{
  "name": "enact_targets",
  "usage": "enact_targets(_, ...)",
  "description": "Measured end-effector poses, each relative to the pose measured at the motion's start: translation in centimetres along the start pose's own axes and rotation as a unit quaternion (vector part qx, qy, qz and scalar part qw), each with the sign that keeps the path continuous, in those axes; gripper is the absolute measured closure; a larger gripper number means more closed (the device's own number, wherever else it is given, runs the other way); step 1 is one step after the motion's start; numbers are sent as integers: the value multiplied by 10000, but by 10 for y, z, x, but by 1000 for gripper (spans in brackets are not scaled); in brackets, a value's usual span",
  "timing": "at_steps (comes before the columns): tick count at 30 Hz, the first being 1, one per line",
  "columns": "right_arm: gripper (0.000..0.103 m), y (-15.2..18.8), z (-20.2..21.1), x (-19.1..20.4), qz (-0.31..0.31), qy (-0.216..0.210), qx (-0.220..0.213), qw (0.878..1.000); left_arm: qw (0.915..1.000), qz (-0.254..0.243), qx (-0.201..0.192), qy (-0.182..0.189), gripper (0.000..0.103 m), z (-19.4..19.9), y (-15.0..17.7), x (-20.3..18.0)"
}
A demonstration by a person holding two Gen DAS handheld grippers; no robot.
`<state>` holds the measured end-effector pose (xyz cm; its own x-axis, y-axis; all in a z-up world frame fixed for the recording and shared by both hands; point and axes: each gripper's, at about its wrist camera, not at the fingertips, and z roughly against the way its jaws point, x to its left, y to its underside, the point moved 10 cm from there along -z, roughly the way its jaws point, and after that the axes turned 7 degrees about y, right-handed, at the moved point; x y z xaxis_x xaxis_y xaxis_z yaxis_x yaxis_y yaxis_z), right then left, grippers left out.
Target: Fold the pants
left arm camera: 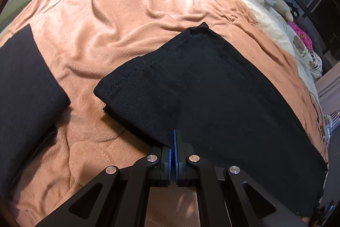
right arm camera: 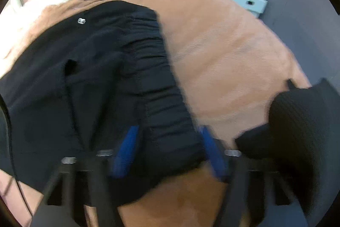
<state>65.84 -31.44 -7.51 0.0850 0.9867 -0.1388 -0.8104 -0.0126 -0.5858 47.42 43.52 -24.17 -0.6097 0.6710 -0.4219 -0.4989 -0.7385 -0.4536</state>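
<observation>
One pair of black pants [left arm camera: 208, 86] lies spread on the bed's peach blanket [left arm camera: 119, 14], hem end toward the middle of the bed and the gathered waistband [right arm camera: 161, 82] near the bed's side edge. The twill looks soft and limp, of middling weight, with thick stitched hems and a bunched elastic waist; it should drape and sag rather than hold a shape, so the firmer edges are the best places to take hold. The left tongs [left arm camera: 172, 154] are clenched on the near side edge of a leg. The right tongs [right arm camera: 167, 148] straddle the waistband end, pads not yet pressing on it as far as the blurred view shows. A second dark cloth [left arm camera: 23, 86] lies apart, near the bed's edge.
</observation>
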Motion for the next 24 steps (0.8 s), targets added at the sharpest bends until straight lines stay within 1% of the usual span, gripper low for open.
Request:
enact_targets(2, 62, 5, 2, 0, 36, 88, 59, 9999, 10000, 9, 49, 18, 99, 0, 1, -2)
enact_targets(4, 63, 9, 7, 1, 112, 226, 41, 9997, 9999, 118, 110, -61, 84, 1, 3, 4)
enact_targets(5, 63, 9, 10, 2, 121, 273, -4, 9996, 9997, 159, 113, -112, 66, 3, 3, 7)
enact_targets(6, 62, 9, 16, 2, 118, 341, -80, 9993, 9998, 168, 44, -98, 51, 7, 2, 10)
enact_targets(7, 56, 9, 20, 2, 86, 387, -135, 9991, 9999, 156, -4, -74, 48, 10, 2, 10)
enact_targets(8, 53, 11, 25, 2, 20, 369, -173, 9992, 9999, 153, -31, -70, 47, 13, 2, 13)
enact_targets(9, 49, 15, 32, 4, -84, 252, -220, 9994, 9998, 181, 0, -72, 47, 13, 3, 15)
enact_targets(12, 42, 24, 50, 9, -318, -293, -343, 9985, 9993, 370, 89, 58, 47, 12, 6, 23)
enact_targets(14, 42, 34, 55, 14, -498, -655, -351, 9960, 9986, 508, 95, 122, 47, 9, 5, 26)
enact_targets(15, 42, 40, 55, 15, -658, -915, -310, 9931, 9979, 608, 106, 201, 47, 8, 6, 27)
enact_targets(17, 42, 52, 51, 16, -1027, -1396, -179, 9847, 9953, 898, 137, 330, 47, 1, 10, 32)
enact_targets(19, 42, 63, 42, 16, -1418, -1874, -19, 9720, 9942, 991, 52, 404, 45, 0, 9, 31)
enact_targets(20, 42, 69, 37, 17, -1630, -2144, 47, 9630, 9939, 1001, -18, 453, 42, -1, 7, 29)
enact_targets(23, 42, 75, 22, 16, -1980, -2521, 78, 9472, 9920, 1106, -149, 597, 42, -6, 1, 25)
enact_targets(24, 39, 76, 19, 16, -2095, -2621, 38, 9420, 9910, 1157, -201, 648, 42, -7, -2, 25)
